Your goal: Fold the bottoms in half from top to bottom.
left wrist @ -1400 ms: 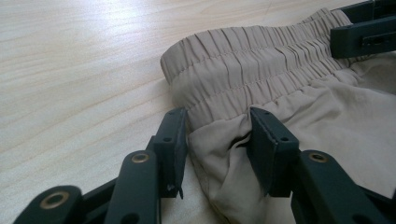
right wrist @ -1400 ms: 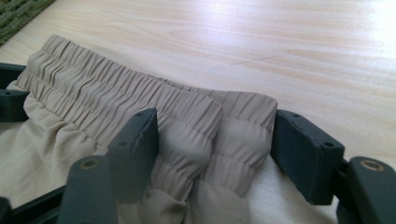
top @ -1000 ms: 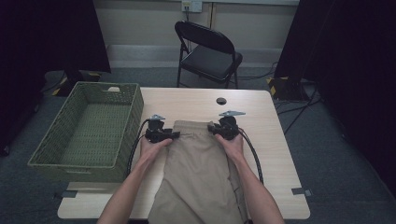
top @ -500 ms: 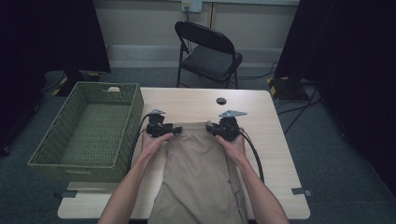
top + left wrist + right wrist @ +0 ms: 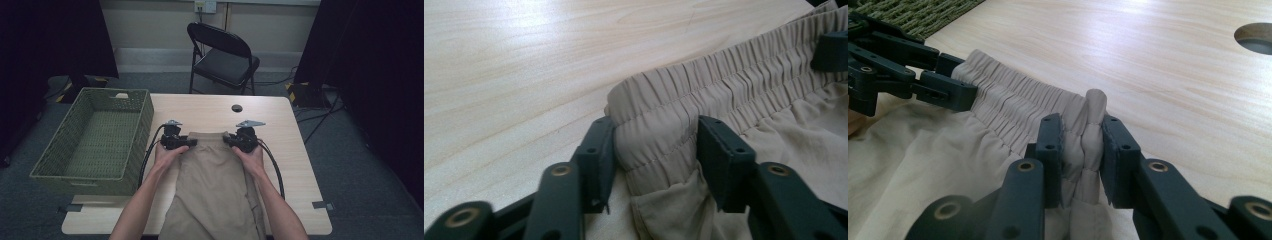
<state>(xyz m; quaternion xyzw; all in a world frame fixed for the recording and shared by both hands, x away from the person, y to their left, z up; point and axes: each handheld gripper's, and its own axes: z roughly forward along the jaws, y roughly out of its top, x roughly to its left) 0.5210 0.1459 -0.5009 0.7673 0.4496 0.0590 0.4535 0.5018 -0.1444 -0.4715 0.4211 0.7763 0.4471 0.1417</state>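
Beige trousers (image 5: 215, 190) lie flat on the wooden table (image 5: 300, 200), with the elastic waistband (image 5: 734, 80) at the far end. My left gripper (image 5: 192, 142) holds the waistband's left corner. Its jaws have just been closing, and both pads (image 5: 596, 155) press the bunched cloth between them. My right gripper (image 5: 227, 141) is shut on the right corner, where a fold of waistband (image 5: 1093, 115) is pinched upright between its pads. In the right gripper view, the left gripper (image 5: 948, 87) shows farther along the band. The two grippers point toward each other.
A green woven basket (image 5: 50, 170) stands empty on the table's left side, close to my left hand. A round cable hole (image 5: 237, 108) sits near the far edge. A black folding chair (image 5: 225, 55) stands behind the table. Cables trail back along both forearms.
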